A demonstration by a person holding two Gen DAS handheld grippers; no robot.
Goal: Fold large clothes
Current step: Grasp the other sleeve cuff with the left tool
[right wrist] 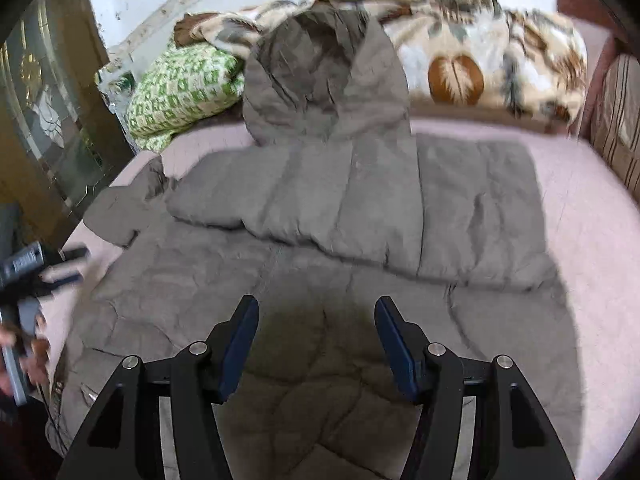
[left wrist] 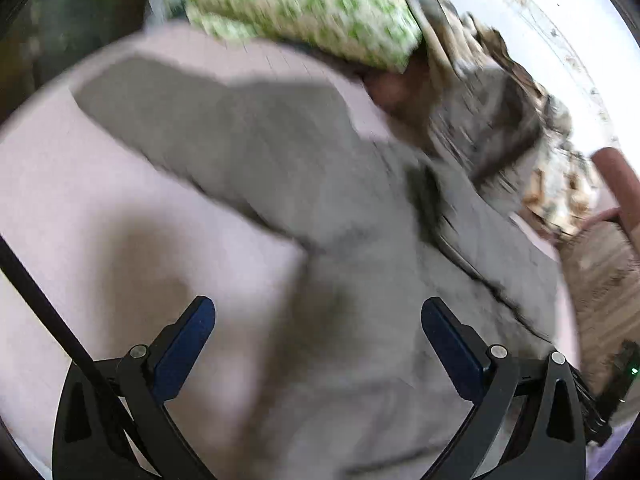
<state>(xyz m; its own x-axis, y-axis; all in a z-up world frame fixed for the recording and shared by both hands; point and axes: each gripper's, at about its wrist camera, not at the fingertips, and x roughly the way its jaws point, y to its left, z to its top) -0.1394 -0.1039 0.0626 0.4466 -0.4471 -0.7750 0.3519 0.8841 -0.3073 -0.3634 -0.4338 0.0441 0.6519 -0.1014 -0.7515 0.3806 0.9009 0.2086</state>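
Observation:
A large grey quilted hooded jacket (right wrist: 344,208) lies spread on a pale pink bed sheet (right wrist: 592,240), hood toward the far pillows, with one sleeve folded across its body. My right gripper (right wrist: 316,312) hovers over the jacket's lower part, its jaws apart with nothing between them. In the blurred left wrist view the jacket (left wrist: 320,184) stretches across the sheet (left wrist: 80,200), one sleeve reaching up and left. My left gripper (left wrist: 318,312) hangs open above the jacket's edge, holding nothing. It also shows at the left edge of the right wrist view as the left gripper (right wrist: 68,266), held by a hand.
A green-and-white patterned pillow (right wrist: 180,88) lies at the head of the bed. Beside it sits a brown-and-cream patterned blanket (right wrist: 480,52). A wooden cabinet with glass (right wrist: 44,120) stands at the left. A striped cushion (right wrist: 620,120) lies at the right.

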